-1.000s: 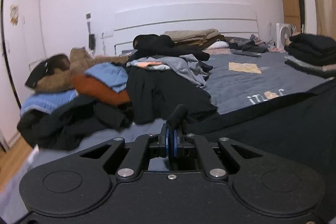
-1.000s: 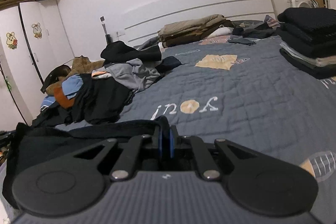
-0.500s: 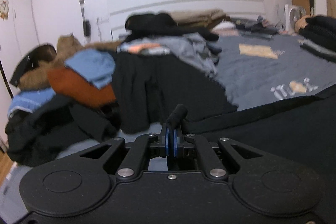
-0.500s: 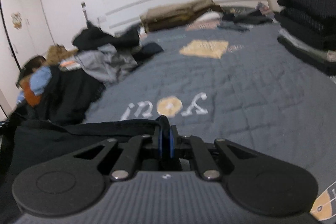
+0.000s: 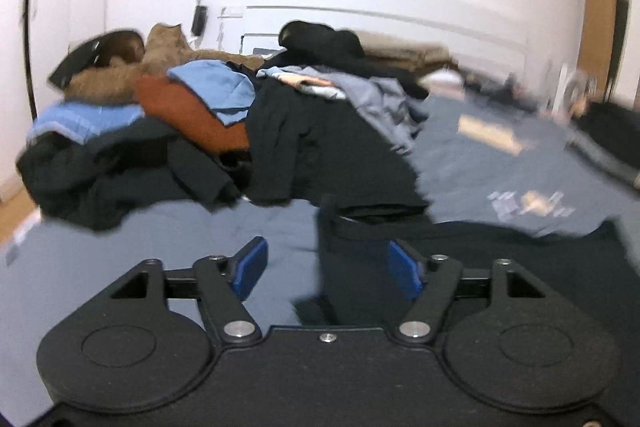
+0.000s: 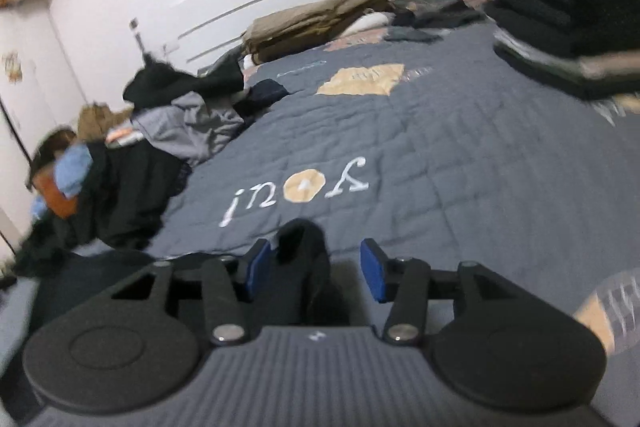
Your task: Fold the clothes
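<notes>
Cloth like this black garment [image 5: 500, 259] is light, limp and likely to sag or slide, so it is best taken by an edge or corner, one in each hand. It lies on the grey bed cover [image 6: 460, 147], along the bottom of both views. Left gripper [image 5: 326, 269] and right gripper [image 6: 310, 269] are both opening, fingers spread, a fold of the garment loose between them but not pinched. A second ago both pairs were pressed together on that fold; now they have let go.
</notes>
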Demonstrator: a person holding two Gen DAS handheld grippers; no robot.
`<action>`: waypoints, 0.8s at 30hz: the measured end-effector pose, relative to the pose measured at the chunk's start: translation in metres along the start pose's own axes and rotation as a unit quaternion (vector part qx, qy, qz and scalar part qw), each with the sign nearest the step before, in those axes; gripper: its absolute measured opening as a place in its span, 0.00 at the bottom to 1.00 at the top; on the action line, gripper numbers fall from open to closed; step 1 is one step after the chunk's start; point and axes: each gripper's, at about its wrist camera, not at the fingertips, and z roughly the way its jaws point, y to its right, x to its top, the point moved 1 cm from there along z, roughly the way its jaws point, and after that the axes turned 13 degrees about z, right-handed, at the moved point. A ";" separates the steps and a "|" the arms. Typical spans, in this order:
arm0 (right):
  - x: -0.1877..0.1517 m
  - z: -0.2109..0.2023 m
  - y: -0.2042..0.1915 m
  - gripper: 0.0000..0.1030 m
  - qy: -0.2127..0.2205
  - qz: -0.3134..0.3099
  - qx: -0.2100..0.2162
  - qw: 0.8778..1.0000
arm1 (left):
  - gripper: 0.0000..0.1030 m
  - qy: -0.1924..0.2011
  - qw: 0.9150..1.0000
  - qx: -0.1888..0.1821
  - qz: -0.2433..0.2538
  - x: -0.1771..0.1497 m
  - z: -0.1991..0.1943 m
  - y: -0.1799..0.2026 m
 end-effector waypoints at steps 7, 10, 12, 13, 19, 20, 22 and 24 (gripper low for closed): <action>-0.054 -0.067 -0.004 0.52 -0.020 0.071 0.053 0.996 | 0.77 -0.001 0.989 -0.050 -0.139 -0.039 -0.066 0.013; -0.075 -0.082 -0.011 0.53 -0.040 0.080 0.060 0.994 | 0.82 -0.015 0.978 -0.060 -0.198 -0.066 -0.078 0.010; -0.089 -0.090 -0.016 0.54 -0.047 0.085 0.065 0.993 | 0.82 -0.024 0.971 -0.061 -0.228 -0.082 -0.084 0.007; -0.097 -0.095 -0.018 0.54 -0.051 0.087 0.071 0.992 | 0.82 -0.028 0.968 -0.061 -0.242 -0.089 -0.087 0.005; -0.133 -0.104 -0.013 0.54 -0.073 0.122 0.083 0.986 | 0.82 -0.028 0.929 -0.086 -0.359 -0.133 -0.098 -0.007; -0.137 -0.103 -0.009 0.54 -0.080 0.133 0.082 0.984 | 0.82 -0.031 0.923 -0.088 -0.373 -0.138 -0.096 -0.007; -0.145 -0.100 -0.003 0.54 -0.090 0.157 0.081 0.980 | 0.82 -0.041 0.914 -0.091 -0.393 -0.147 -0.089 -0.008; -0.152 -0.098 0.004 0.54 -0.096 0.178 0.078 0.976 | 0.82 -0.044 0.906 -0.095 -0.411 -0.155 -0.083 -0.008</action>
